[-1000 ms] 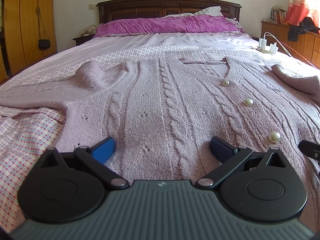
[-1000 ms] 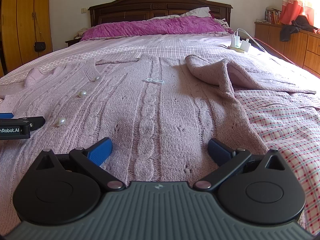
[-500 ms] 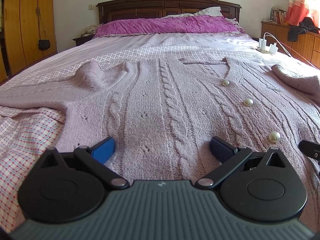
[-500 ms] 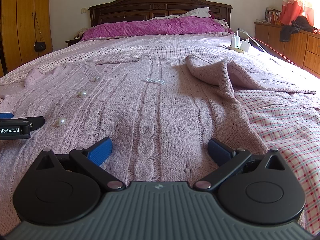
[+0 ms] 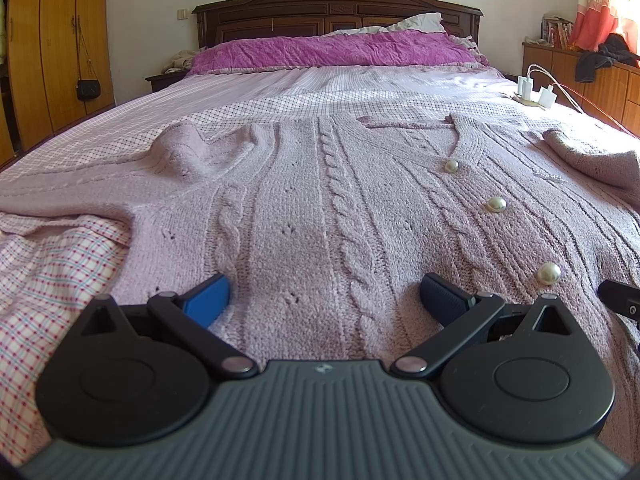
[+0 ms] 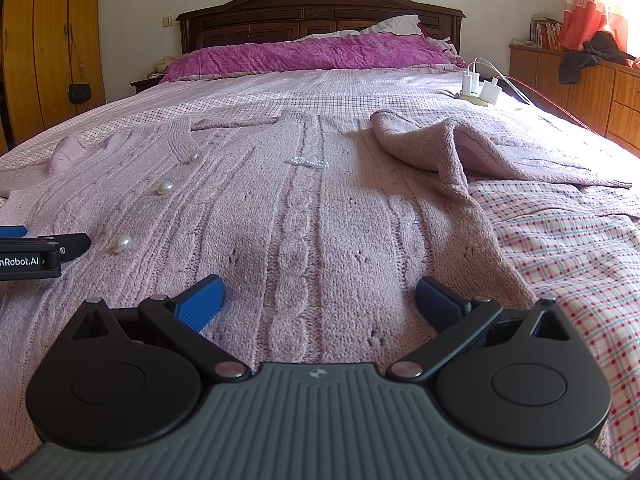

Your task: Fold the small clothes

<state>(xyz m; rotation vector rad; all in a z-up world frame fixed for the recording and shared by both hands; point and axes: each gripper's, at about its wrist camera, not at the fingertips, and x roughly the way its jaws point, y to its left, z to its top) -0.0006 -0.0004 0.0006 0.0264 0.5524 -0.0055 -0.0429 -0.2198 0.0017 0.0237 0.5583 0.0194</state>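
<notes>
A pale pink cable-knit cardigan (image 5: 320, 208) (image 6: 304, 208) with pearl buttons (image 5: 496, 204) lies spread front-up on the bed. Its left sleeve (image 5: 80, 192) stretches out to the left; its right sleeve (image 6: 460, 152) is folded in over the body. My left gripper (image 5: 324, 296) rests open at the hem, left of the button row, with knit between its blue fingers (image 5: 208, 300). My right gripper (image 6: 318, 300) is open at the hem on the right half. The left gripper (image 6: 28, 252) shows at the left edge of the right wrist view.
The bed has a checked sheet (image 6: 560, 240) and a magenta pillow (image 5: 328, 50) against a dark headboard (image 5: 336, 8). White chargers with cables (image 6: 478, 86) lie on the bed's right side. A wooden wardrobe (image 5: 52, 48) stands left, a low dresser (image 6: 580, 84) right.
</notes>
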